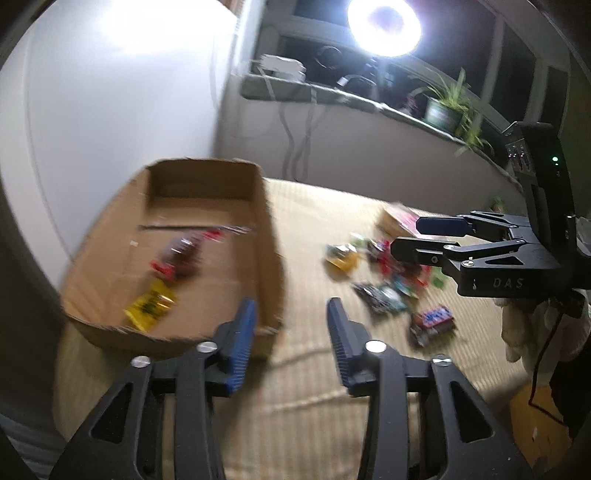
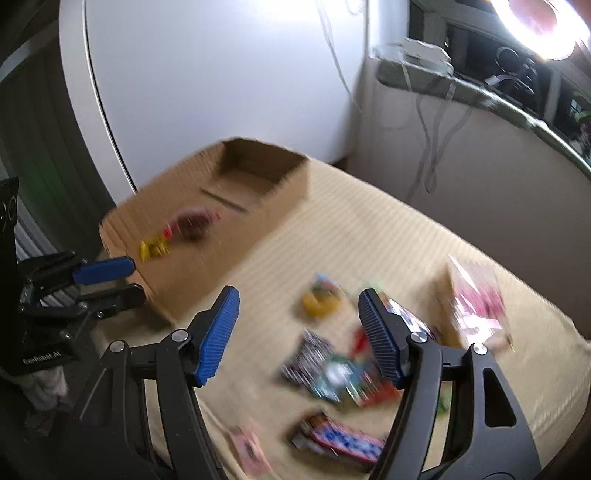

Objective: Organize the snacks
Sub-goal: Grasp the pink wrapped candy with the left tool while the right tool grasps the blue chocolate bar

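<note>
The loose snacks [image 2: 332,365] lie in a scattered heap on the ribbed beige mat [image 2: 369,229], to the right of the shallow cardboard box [image 1: 273,258] that looks meant to receive them; a yellow packet [image 1: 149,308] and a dark red-trimmed one [image 1: 181,258] already lie on the box floor; the blur hides most print, so brands cannot be read. These look like small foil or plastic sachets, so I judge them light, soft and crinkly, likely to slide on their slick film and to buckle rather than resist; a pinch across a flat sealed edge or the middle of a single packet should hold better than a grab at the overlapping pile, where two may lift together. The blue-patterned bar [image 2: 343,441] nearest the camera lies somewhat apart from the heap and seems the easier pick. The right claw [image 2: 299,332] hangs over the heap with its jaws apart and nothing between them; the left claw [image 1: 290,332] stands likewise apart and empty near the box's near corner. A pink-printed bag [image 2: 476,306] at the far right may be bulkier and floppier. The box's low right wall stands between pile and floor of the box, so a carried packet must clear it; the wall behind, window ledge, potted plant [image 1: 445,107] and bright lamp [image 1: 384,26] are well apart from the work.
</note>
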`<state>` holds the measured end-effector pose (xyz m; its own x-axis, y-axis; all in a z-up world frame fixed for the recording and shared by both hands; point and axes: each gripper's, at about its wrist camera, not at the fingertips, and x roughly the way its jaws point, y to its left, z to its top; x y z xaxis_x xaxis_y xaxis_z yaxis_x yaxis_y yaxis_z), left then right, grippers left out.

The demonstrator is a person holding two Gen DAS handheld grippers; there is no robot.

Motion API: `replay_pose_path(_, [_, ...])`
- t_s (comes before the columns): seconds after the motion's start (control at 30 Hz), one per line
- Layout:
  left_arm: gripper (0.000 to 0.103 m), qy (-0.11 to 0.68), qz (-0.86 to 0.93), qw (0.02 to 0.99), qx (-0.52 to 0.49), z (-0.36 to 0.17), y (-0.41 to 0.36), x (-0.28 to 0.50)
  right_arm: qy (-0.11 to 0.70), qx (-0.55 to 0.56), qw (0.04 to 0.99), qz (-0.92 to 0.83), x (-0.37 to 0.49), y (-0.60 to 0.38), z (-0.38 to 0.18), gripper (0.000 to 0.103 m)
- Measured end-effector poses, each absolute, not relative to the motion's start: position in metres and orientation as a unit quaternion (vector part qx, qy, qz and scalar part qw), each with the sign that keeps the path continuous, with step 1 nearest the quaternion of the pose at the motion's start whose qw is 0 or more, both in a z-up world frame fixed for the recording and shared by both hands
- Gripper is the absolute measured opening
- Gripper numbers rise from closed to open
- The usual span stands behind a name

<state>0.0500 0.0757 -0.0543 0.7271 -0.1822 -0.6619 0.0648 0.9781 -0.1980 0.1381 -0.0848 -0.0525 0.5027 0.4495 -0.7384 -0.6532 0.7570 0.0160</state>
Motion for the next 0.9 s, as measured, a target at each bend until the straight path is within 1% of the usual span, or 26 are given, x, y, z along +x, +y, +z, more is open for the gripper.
replay_pose_path(0.03, [0.049, 0.365, -0.074, 0.925, -0.077, -0.056, 0.068, 0.048, 0.389, -0.133, 0.855, 0.317, 0.136, -0.096, -0.056, 0.07])
replay_pose_path(0.07, [0.049, 0.369, -0.083, 0.923, -0.073, -0.058, 0.06, 0.046, 0.394, -0.132, 0.854, 0.313, 0.135, -0.103, -0.059, 0.07])
replay_pose_path(0.33, [0.049, 0.406, -0.137, 0.902, -0.051, -0.075, 0.012, 0.041, 0.425, -0.158, 0.832, 0.32, 0.124, -0.145, -0.087, 0.07])
replay_pose_path(0.63, [0.049, 0.438, -0.171, 0.882, -0.012, -0.093, -0.026, 0.044, 0.423, -0.232, 0.807, 0.341, 0.109, -0.144, -0.107, 0.069])
replay_pose_path(0.8, [0.049, 0.449, -0.171, 0.877, 0.026, -0.104, -0.04, 0.046, 0.426, -0.252, 0.796, 0.349, 0.112, -0.14, -0.116, 0.068])
replay_pose_path(0.87, [0.053, 0.447, -0.171, 0.877, 0.043, -0.107, -0.043, 0.047, 0.428, -0.256, 0.792, 0.354, 0.114, -0.137, -0.119, 0.068])
replay_pose_path(0.9, [0.057, 0.446, -0.174, 0.877, 0.049, -0.108, -0.045, 0.047, 0.428, -0.255, 0.79, 0.356, 0.114, -0.136, -0.121, 0.068])
